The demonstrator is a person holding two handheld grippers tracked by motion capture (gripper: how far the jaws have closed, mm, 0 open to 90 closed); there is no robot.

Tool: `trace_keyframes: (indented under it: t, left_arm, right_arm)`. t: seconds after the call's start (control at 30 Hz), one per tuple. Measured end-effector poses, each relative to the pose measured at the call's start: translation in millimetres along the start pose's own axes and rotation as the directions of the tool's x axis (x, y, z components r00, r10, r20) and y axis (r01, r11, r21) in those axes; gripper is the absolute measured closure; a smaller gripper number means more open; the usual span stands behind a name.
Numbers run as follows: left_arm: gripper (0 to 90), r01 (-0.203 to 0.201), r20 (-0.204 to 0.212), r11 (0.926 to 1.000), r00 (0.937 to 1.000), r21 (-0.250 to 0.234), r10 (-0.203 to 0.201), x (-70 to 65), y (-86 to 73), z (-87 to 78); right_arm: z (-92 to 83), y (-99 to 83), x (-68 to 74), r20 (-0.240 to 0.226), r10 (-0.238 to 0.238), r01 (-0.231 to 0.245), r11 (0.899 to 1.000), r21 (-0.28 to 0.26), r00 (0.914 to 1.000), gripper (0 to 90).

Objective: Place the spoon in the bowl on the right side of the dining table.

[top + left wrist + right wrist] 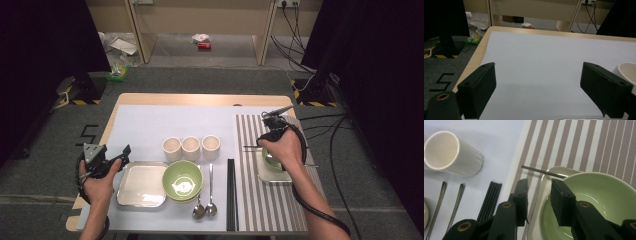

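My right gripper straddles the near rim of the green bowl, one jaw inside it and one outside, half apart; whether the pads press the rim I cannot tell. The bowl sits on a square steel tray on the striped mat by the desk's right edge. My left gripper hangs wide apart, holding nothing, near the left edge. I can read no writing.

Lab: black curtains, floor cables
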State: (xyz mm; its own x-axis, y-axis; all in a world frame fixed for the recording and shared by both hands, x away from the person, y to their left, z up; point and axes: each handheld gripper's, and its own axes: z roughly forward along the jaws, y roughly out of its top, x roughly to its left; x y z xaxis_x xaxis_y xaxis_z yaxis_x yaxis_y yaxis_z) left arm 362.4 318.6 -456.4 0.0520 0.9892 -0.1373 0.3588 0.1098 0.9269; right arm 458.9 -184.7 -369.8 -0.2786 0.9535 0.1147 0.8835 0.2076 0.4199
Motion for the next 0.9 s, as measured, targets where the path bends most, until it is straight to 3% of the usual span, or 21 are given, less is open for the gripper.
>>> trace_keyframes:
  t: [0.9]
  left_arm:
    - [12.3, -0.002, 0.002, 1.0, 1.0, 0.001, 0.002, -0.3, 0.4, 0.1]
  right_arm:
    - [27.7, -16.1, 35.6, -0.042, -0.029, 0.033, 0.996, 0.082, 0.9987, 69.3]
